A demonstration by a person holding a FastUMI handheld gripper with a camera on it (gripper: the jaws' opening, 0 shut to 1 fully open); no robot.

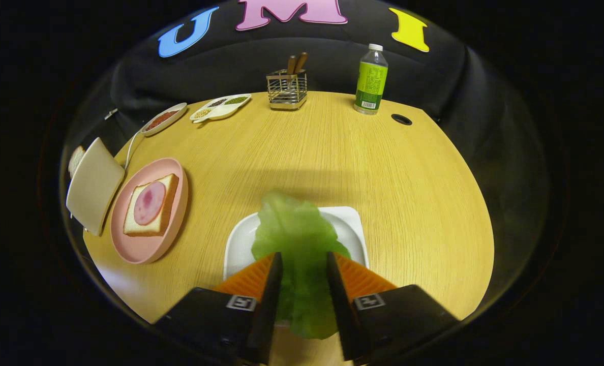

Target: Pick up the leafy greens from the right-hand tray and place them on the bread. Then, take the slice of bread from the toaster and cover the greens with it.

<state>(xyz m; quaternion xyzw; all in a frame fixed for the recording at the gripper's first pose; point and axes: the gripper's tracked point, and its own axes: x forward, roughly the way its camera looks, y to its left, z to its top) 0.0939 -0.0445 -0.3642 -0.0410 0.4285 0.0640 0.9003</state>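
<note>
Evenly bright overhead light on the desk point(332, 152), soft shadow band across it. Strong fisheye bending near edges. Leafy greens point(297, 229) blurred between the fingers point(274, 284).

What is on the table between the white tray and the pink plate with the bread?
Nothing: the gripper view shows bare wooden table between the white tray and the pink plate. The gripper is shut on the leafy greens.

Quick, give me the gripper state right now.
Gripper: shut on the leafy greens, both fingers pressing the leaf between them, above the white tray.
</note>
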